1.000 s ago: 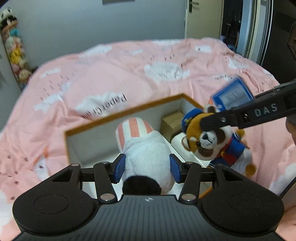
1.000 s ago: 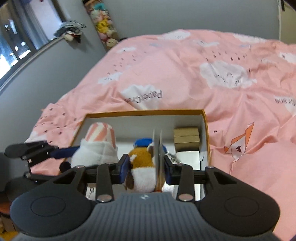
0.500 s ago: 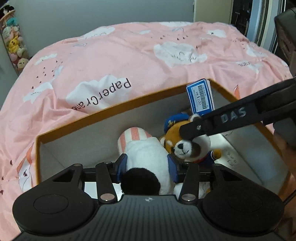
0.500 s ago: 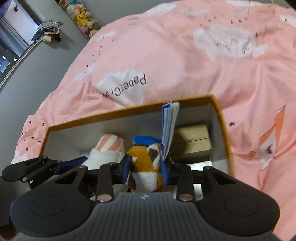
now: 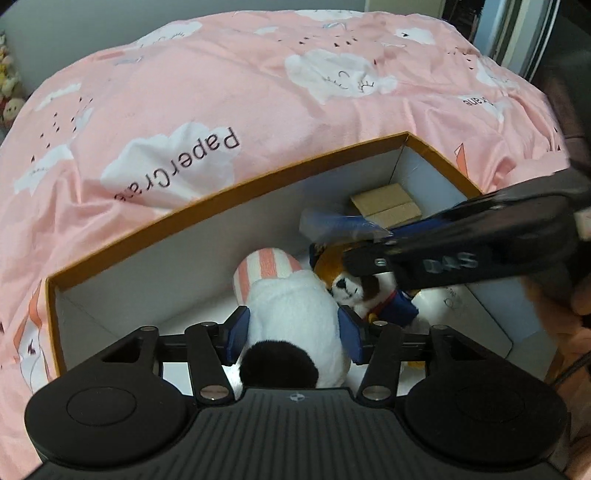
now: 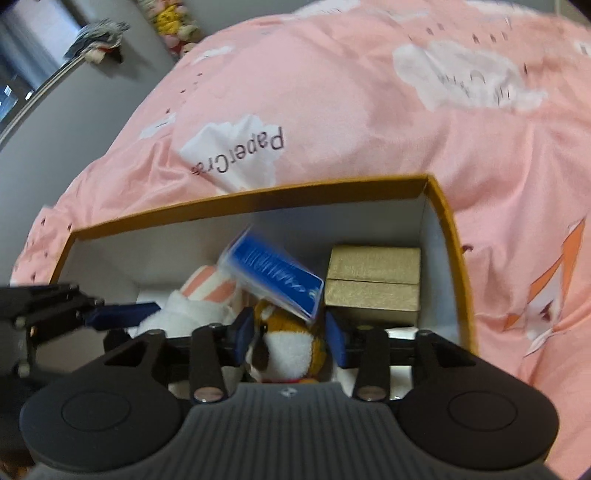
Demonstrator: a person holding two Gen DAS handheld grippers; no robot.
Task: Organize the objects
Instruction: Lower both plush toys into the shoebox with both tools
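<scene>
An orange-rimmed white box (image 5: 221, 199) (image 6: 258, 206) lies on the bed. Inside it, a white plush (image 5: 291, 306) (image 6: 199, 295) with a pink-striped end and a black patch sits between the pads of my left gripper (image 5: 294, 334). Its jaws are opening and no longer squeeze the plush. Beside it, a brown-and-white plush animal (image 5: 354, 291) (image 6: 288, 343) in blue clothes rests between the pads of my right gripper (image 6: 290, 334). Those jaws are opening too, with a gap at the right pad. The animal's blue tag (image 6: 273, 277) tips sideways, blurred.
Two small brown cardboard boxes (image 6: 373, 280) (image 5: 386, 206) fill the box's far right corner. A pink quilt with white clouds (image 5: 258, 92) surrounds the box. Soft toys (image 6: 177, 18) sit far off by the grey wall. A hand (image 5: 581, 295) shows at the right edge.
Both grippers came down into the box with their plush toys. Both pairs of pads have spread wider. The blue tag, upright before, has swung over to the side.
</scene>
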